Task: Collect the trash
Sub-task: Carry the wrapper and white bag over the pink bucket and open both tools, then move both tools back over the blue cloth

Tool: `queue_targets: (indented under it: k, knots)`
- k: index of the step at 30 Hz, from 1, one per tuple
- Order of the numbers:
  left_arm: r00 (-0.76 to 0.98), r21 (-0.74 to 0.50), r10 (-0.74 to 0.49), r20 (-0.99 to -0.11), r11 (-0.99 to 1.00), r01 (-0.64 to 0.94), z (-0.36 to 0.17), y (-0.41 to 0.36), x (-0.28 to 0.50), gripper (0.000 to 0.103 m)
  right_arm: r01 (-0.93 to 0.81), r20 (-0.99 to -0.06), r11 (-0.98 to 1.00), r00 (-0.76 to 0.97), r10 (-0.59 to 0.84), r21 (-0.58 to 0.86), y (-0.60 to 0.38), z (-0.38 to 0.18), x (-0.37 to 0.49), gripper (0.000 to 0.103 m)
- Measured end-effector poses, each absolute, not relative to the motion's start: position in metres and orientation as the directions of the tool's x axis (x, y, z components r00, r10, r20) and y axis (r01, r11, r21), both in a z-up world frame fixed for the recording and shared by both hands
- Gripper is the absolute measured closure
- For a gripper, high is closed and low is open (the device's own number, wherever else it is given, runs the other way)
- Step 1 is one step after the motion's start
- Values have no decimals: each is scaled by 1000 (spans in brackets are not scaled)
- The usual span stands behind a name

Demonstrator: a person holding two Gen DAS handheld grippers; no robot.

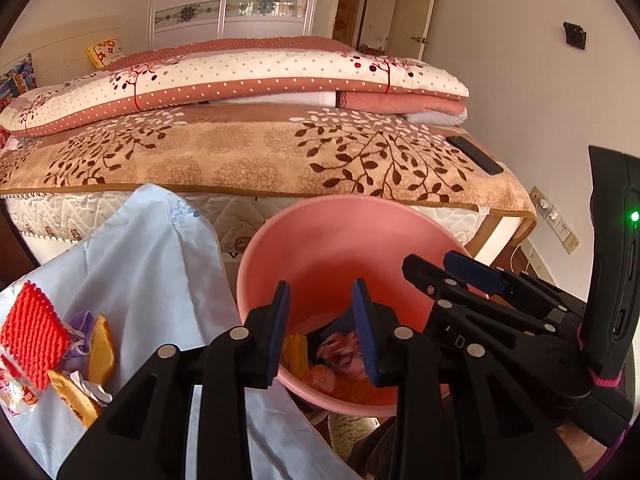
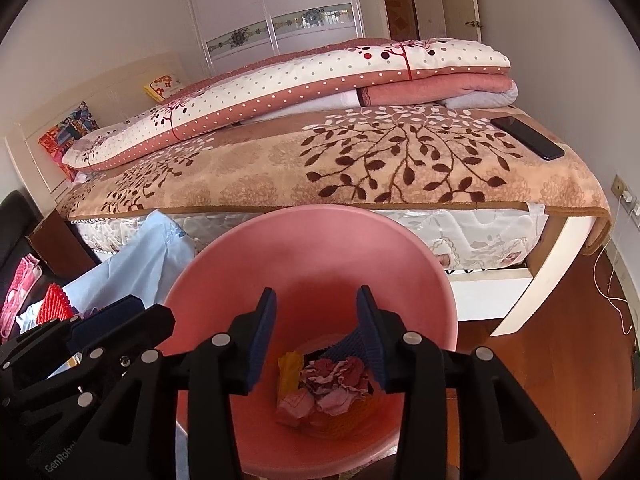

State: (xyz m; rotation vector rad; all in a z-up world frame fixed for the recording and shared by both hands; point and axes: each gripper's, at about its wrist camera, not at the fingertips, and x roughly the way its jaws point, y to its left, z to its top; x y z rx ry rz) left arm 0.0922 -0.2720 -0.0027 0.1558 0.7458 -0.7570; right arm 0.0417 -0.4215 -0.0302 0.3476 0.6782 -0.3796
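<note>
Left hand-held gripper (image 1: 322, 330): jaws apart, empty, above pink bin (image 1: 280, 240).
Right hand-held gripper (image 2: 316, 336): jaws apart, empty, above bin.
Binned trash (image 2: 324, 384): on the bin floor.
Remaining trash (image 1: 60, 356): 9 o'clock of bin, on blue cloth (image 1: 152, 264).
Advice: lift clear of rim, then swing left.

Bright soft daylight, sharp focus, fisheye bending, dark vignetted corners

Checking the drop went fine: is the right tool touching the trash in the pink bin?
Apart. The right wrist view shows the right tool open and empty above the trash.
</note>
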Motion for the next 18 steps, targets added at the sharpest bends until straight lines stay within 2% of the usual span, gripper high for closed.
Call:
queue_targets:
  k: [18]
  knots:
    - [635, -101, -518, -573, 814, 572, 27, -197, 76, 71, 298, -614, 940, 777, -138, 167, -346, -10, 38, 56]
